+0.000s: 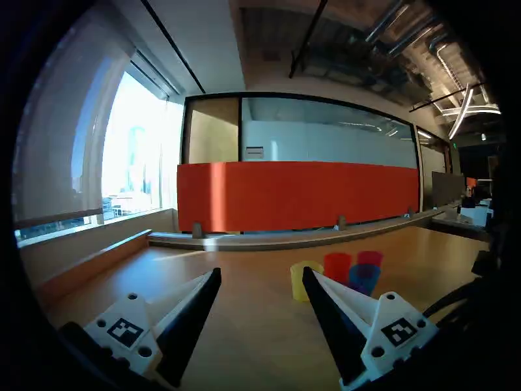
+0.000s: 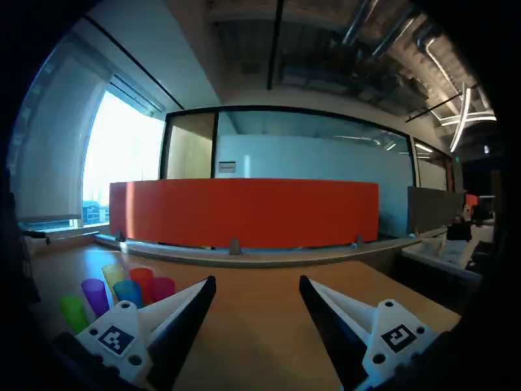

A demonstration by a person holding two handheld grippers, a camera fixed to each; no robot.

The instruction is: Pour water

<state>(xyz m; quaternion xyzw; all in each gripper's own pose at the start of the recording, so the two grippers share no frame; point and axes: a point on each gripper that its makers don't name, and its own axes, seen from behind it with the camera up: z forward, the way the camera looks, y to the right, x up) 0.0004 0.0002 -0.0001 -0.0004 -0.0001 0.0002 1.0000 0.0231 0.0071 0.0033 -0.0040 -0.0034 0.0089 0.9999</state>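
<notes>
Hovering low over the wooden desk (image 1: 254,326), left tongs (image 1: 260,293) are wide open, nothing between the fingers. In the left gripper view the cups stand bunched on the desk just past the right fingertip: yellow cup (image 1: 301,280) nearest the gap, red cup (image 1: 337,266) behind it, pink cup (image 1: 370,258) farther right, blue cup (image 1: 365,276) partly hidden by the finger. Right tongs (image 2: 257,296) are also spread open and empty above the desk. In the right gripper view the cup group sits off to the left of the left finger; green cup (image 2: 73,313) and purple cup (image 2: 96,294) are outermost, then the yellow, blue, red and pink ones close together. Can't tell the contents of any cup. Orange partition (image 1: 293,195) runs along the desk's far edge, with a bright window (image 1: 130,169) at left.
</notes>
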